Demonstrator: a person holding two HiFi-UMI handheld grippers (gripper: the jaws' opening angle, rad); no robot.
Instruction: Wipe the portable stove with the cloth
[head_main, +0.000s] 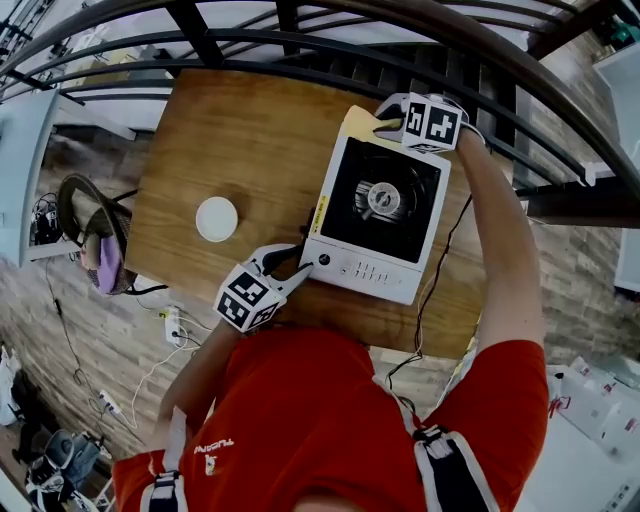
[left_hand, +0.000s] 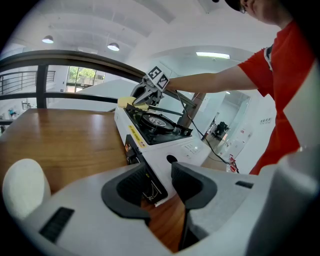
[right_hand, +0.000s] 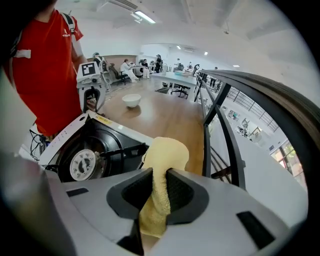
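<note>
The portable stove (head_main: 378, 216) is white with a black burner top and sits on the right half of the wooden table (head_main: 250, 130). My right gripper (head_main: 388, 120) is at its far edge, shut on a yellow cloth (right_hand: 163, 154) that hangs over the stove's back rim (right_hand: 90, 150). My left gripper (head_main: 290, 268) is at the stove's near left corner by the black knob. In the left gripper view its jaws (left_hand: 161, 186) stand open with nothing between them, and the stove's corner (left_hand: 175, 147) lies just beyond. The cloth (left_hand: 125, 102) and right gripper (left_hand: 143, 96) show at the stove's far end.
A white bowl (head_main: 217, 218) stands on the table left of the stove. A black cable (head_main: 440, 270) runs off the table's right side. A dark metal railing (right_hand: 220, 100) borders the table's far edge. Bags and cables lie on the floor at the left.
</note>
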